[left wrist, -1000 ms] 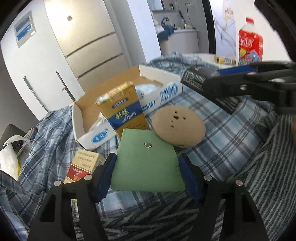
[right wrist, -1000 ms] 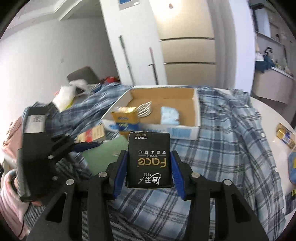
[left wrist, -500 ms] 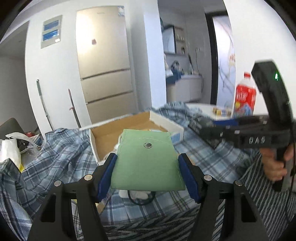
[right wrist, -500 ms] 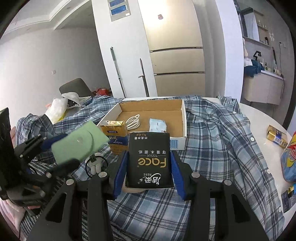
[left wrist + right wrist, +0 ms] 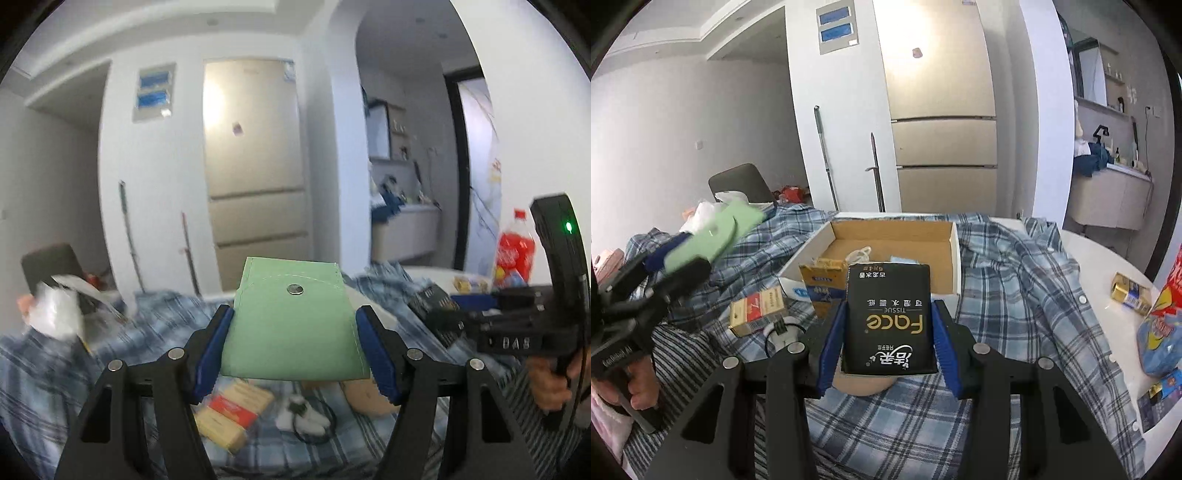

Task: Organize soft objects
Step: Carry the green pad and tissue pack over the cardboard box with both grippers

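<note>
Both grippers are loaded, the left (image 5: 293,341) pinching a green pouch (image 5: 291,325) aloft and the right (image 5: 888,341) clamped on a tissue pack (image 5: 888,321) before the box (image 5: 955,258), so the limp pouch might slip free.

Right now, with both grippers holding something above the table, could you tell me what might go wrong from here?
The left gripper holds the green pouch only by its side edges; the soft pouch may buckle and slip. The right gripper likewise clamps the black tissue pack, which could squeeze out. The cardboard box already holds a cable and a blue packet, and a yellow carton leans at its near wall, so a careless drop may knock it.
</note>
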`<act>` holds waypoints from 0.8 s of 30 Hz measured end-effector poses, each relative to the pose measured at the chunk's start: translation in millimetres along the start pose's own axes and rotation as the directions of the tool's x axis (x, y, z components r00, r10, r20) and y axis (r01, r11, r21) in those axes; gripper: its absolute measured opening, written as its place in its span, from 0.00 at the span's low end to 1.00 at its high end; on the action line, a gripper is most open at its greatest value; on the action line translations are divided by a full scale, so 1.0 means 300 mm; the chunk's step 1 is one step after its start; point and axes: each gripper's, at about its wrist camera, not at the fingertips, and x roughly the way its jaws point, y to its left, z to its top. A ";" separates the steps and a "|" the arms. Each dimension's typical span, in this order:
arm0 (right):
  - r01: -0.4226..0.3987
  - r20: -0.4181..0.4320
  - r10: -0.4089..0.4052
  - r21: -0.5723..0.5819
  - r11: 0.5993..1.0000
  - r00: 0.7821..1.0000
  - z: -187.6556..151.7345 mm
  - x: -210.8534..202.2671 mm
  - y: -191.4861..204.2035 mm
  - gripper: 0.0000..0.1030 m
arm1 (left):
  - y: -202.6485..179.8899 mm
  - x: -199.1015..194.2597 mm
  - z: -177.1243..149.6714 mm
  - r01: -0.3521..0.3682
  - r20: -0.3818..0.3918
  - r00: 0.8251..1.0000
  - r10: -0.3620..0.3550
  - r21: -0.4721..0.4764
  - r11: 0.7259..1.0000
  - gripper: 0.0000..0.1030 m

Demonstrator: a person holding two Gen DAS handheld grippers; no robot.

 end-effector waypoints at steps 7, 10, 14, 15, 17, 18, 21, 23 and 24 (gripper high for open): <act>0.040 0.068 -0.036 -0.054 0.998 0.997 0.162 -0.005 0.044 0.44 | 0.054 0.079 0.170 -0.029 0.030 0.999 0.031 -0.065 0.997 0.68; 0.106 0.111 -0.100 -0.050 0.993 0.989 0.254 0.022 0.045 0.44 | 0.079 0.164 0.234 -0.068 0.024 0.997 0.071 -0.102 0.992 0.68; 0.109 0.110 -0.106 -0.020 0.994 0.988 0.357 0.104 0.008 0.44 | 0.096 0.284 0.274 -0.087 -0.008 0.996 0.086 -0.103 0.991 0.68; 0.110 0.104 -0.107 -0.022 0.994 0.989 0.377 0.134 -0.001 0.44 | 0.104 0.319 0.277 -0.086 -0.028 0.996 0.084 -0.109 0.990 0.68; 0.113 0.091 -0.112 -0.007 0.994 0.990 0.400 0.188 -0.024 0.44 | 0.124 0.398 0.268 -0.081 -0.085 0.994 0.070 -0.130 0.988 0.68; 0.101 0.074 -0.101 0.001 0.995 0.992 0.404 0.216 -0.035 0.44 | 0.134 0.427 0.260 -0.081 -0.109 0.992 0.066 -0.141 0.987 0.68; 0.088 0.025 -0.089 0.028 0.996 0.996 0.389 0.302 -0.068 0.44 | 0.137 0.529 0.208 -0.107 -0.229 0.971 0.069 -0.158 0.982 0.68; 0.071 -0.014 -0.071 0.040 0.997 0.997 0.358 0.354 -0.088 0.44 | 0.134 0.571 0.167 -0.118 -0.284 0.956 0.069 -0.158 0.980 0.68; 0.065 -0.035 -0.063 0.044 0.997 0.997 0.338 0.377 -0.098 0.44 | 0.137 0.597 0.146 -0.120 -0.317 0.946 0.063 -0.165 0.979 0.68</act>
